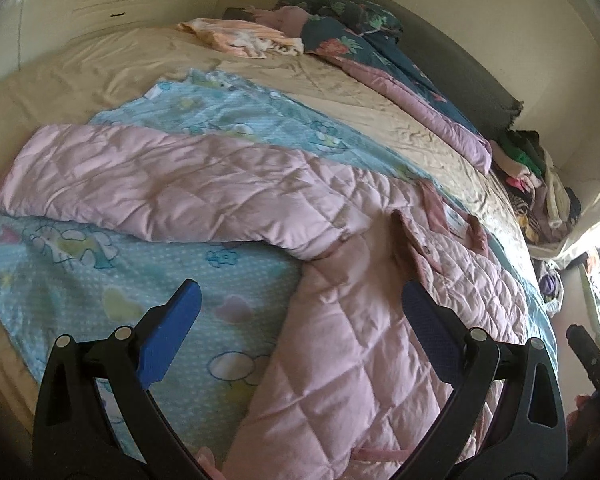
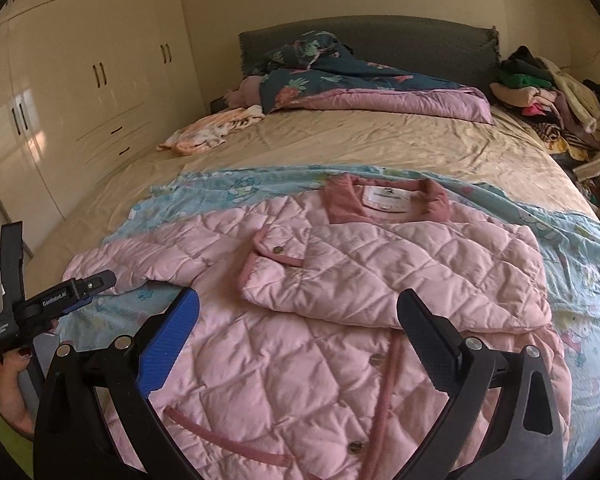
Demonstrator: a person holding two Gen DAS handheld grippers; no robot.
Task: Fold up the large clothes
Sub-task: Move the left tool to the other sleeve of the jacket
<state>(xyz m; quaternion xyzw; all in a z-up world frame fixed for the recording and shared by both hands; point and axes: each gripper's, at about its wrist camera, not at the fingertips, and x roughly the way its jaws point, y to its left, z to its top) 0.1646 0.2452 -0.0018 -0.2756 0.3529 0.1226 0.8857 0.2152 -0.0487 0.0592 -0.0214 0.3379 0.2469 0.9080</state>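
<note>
Barely begun: one sleeve (image 2: 400, 276) folded across the pink quilted jacket (image 2: 284, 364), the other sleeve (image 1: 140, 184) outstretched (bottom unfolded). Left gripper (image 1: 300, 312) and right gripper (image 2: 298, 320) gaping wide, holding nothing.

The right tongs (image 2: 298, 320) hover wide open over a pink quilted jacket (image 2: 300, 360) – one sleeve (image 2: 400, 272) folded across its chest. The jacket lies on a blue printed blanket (image 2: 580, 248) on the bed (image 2: 340, 136); the left tongs (image 2: 88, 284) sit at nine o'clock.
</note>
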